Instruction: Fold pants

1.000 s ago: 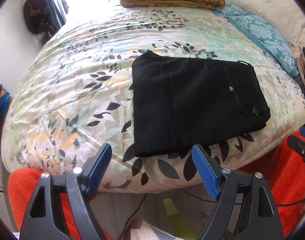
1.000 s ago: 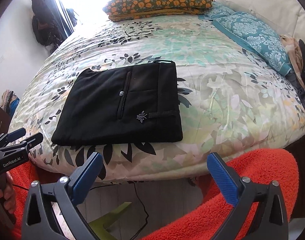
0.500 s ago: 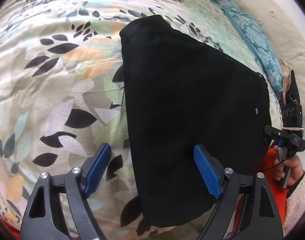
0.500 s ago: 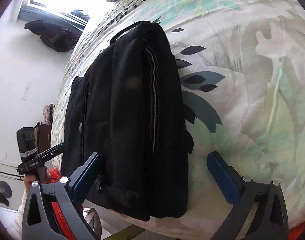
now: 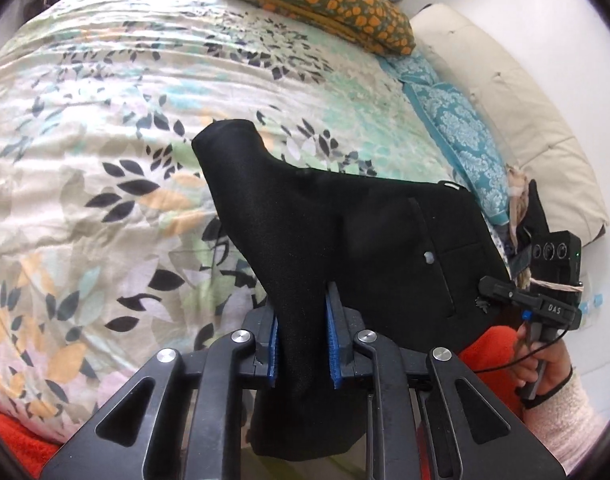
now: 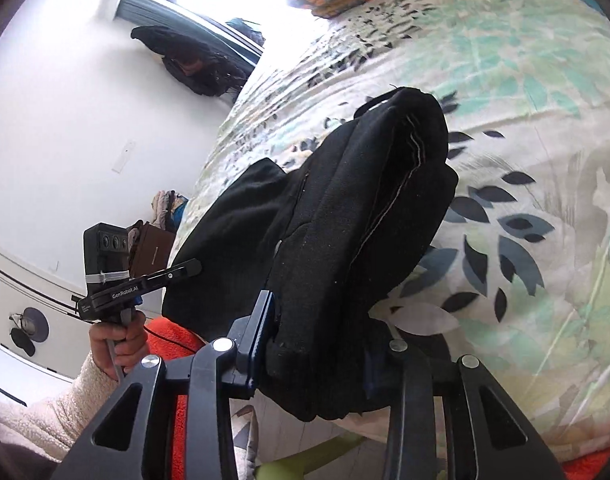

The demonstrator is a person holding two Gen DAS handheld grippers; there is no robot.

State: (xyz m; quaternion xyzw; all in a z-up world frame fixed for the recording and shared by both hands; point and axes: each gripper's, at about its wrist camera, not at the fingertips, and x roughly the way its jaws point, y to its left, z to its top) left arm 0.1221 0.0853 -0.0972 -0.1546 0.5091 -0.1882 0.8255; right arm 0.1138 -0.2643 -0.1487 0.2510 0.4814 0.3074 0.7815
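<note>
Left wrist view: the left hand-held gripper [image 5: 303, 340] is closing its blue pads on the near edge of the folded black pants [image 5: 345, 232] on the bed [image 5: 85, 140]. The right hand-held gripper [image 6: 317, 344] is closing on their other thick edge.

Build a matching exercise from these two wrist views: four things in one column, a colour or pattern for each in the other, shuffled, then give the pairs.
Things:
1. folded pants
2. duvet cover
3. top pillow
4. pillow beside the headboard

Colours:
A. teal with a pale damask print
B. plain black
C. dark green with orange flowers
D. pale with black, mint and orange leaves

Pairs: 1-B, 2-D, 3-C, 4-A
</note>
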